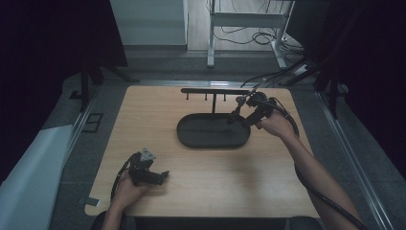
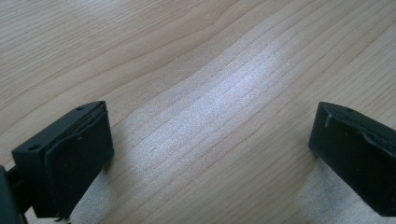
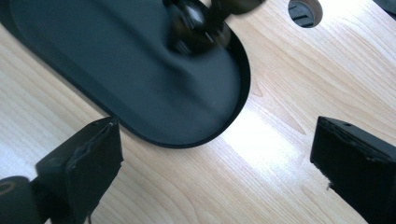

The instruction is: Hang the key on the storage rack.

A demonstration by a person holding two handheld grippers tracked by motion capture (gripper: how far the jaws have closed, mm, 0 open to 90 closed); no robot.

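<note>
High view: my right gripper [image 1: 238, 111] hovers at the three o'clock end of the black tray [image 1: 213, 131] under the hook stand [image 1: 214, 91]; my left gripper [image 1: 160, 177] rests at seven o'clock on the table [image 1: 268, 177].

Left gripper view: jaws spread, nothing between them.

Right gripper view: jaws spread above the tray rim [image 3: 236, 112]. The tray looks empty. I judge this the approach; next I must lower and close on the rim.
</note>
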